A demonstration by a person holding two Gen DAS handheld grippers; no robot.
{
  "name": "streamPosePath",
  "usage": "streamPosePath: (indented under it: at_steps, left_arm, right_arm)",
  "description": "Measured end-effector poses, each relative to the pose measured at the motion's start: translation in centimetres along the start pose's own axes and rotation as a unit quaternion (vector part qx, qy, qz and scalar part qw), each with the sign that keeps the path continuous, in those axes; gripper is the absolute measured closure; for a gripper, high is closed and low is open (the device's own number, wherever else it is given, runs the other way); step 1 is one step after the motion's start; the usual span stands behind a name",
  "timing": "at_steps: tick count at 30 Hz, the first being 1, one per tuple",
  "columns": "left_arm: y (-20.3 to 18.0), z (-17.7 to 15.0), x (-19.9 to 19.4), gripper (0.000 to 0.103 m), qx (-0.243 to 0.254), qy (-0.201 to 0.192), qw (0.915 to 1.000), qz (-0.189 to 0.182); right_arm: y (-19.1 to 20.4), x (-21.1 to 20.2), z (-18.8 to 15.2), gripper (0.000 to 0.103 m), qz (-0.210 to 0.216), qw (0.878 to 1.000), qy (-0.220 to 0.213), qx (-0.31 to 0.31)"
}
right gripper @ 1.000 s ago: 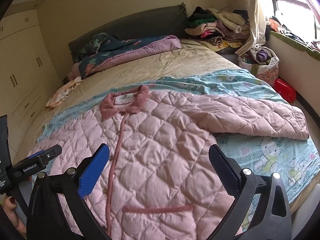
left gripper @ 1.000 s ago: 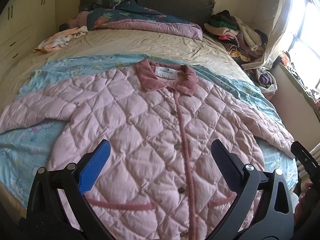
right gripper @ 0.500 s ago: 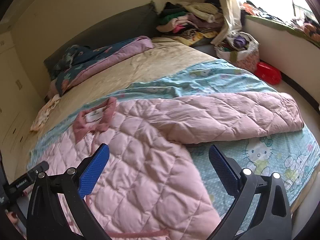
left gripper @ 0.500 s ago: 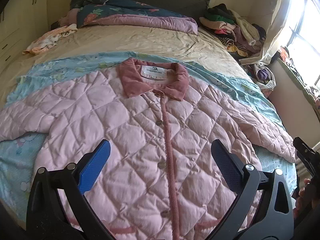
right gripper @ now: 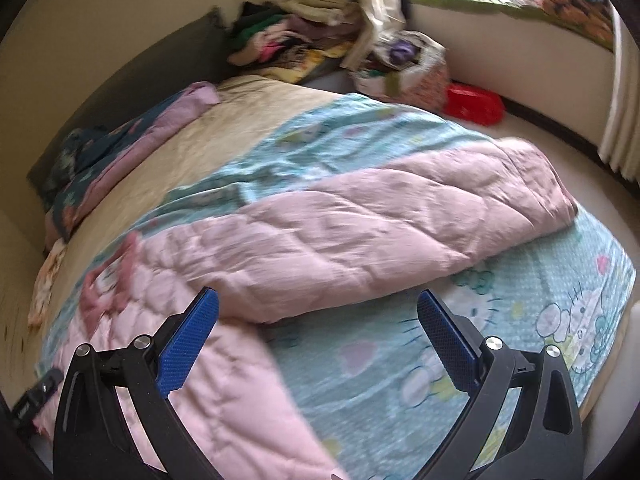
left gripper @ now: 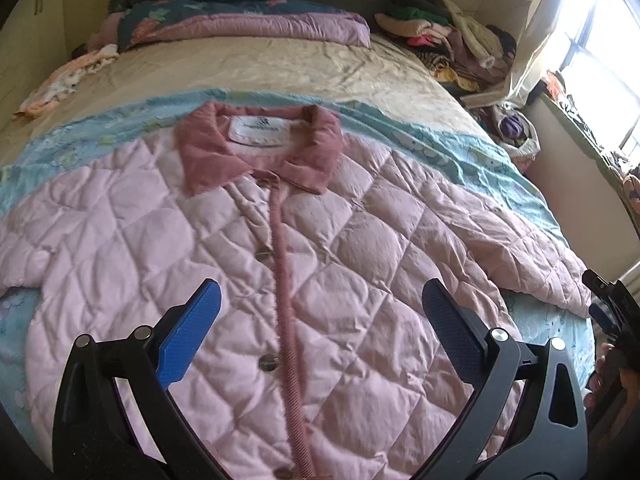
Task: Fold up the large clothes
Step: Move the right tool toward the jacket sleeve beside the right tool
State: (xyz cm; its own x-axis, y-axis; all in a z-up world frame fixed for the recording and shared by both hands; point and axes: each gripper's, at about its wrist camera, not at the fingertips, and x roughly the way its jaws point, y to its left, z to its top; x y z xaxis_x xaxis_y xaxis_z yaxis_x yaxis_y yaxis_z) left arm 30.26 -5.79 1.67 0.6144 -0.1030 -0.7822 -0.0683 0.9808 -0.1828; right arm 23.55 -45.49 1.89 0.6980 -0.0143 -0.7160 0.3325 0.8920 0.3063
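Quilted pink jacket [left gripper: 320, 264] looks soft, bulky, light; I'd pinch its sleeve cuff [right gripper: 536, 184]. Both my hand-held grippers [left gripper: 320, 320] [right gripper: 318, 324] gape, empty.

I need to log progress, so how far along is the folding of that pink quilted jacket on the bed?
Barely started. Done: the pink quilted jacket lies spread flat and buttoned on the bed, collar up. In hand: nothing; the left gripper and right gripper are both open above it. Left: the sleeve is unfolded, and so is the body.
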Motion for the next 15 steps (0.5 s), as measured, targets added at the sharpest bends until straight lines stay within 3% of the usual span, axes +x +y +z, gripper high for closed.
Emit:
streamPosePath:
  at_steps: [7,15]
  left_arm:
    - [-0.3,0.2,3.4,0.009,0.004,0.020,0.9998,0.009]
    - [0.0,0.9,6.3,0.009,0.003,0.036,0.9991,0.020]
  right_arm:
    - [-6.1,3.7,1.4,0.004,-0.034,0.996,0.012,0.076]
    - [-12.7,7.6,2.4,0.004,-0.060,0.983,0.028,0.169]
